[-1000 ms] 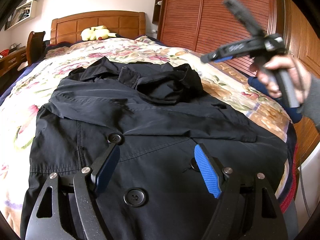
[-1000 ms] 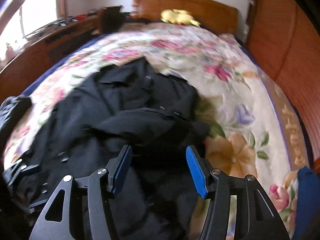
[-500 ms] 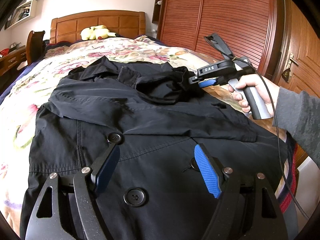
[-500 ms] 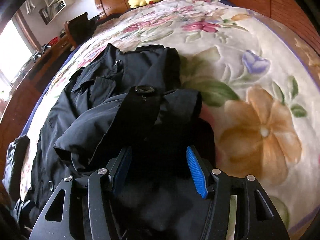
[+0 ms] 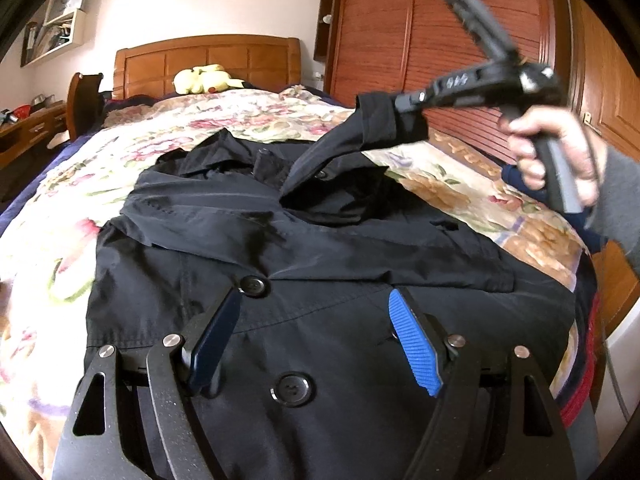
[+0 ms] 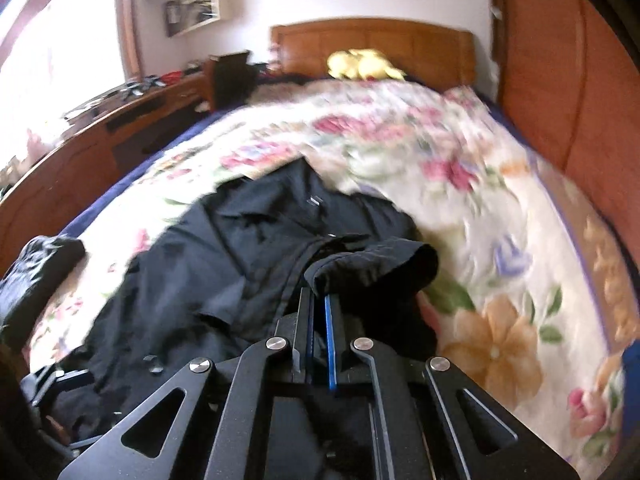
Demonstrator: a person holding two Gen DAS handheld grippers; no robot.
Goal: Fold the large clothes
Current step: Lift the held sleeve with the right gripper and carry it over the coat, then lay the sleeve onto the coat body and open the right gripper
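Here, the bed with its flowered cover fills the view in front of both of your tools, and the wooden headboard stands at its far end, with a yellow soft toy lying just below it. A reddish wooden wardrobe rises along the side of the bed, behind your right tool.

The black coat lies spread on the cover. It begins directly under your left gripper and reaches away from it toward the headboard. Your left gripper hovers over the lower front of the coat with its fingers wide apart, and they hold nothing. One large button shows between the two fingers, and another button lies just beyond the tip of the dark finger.

Your right gripper has its fingers pressed together on the sleeve cuff of the coat. From the left wrist camera you see this cuff raised above the rest of the coat, with the sleeve hanging down from it to the shoulder area. Your right hand grips the handle; it looks blurred.
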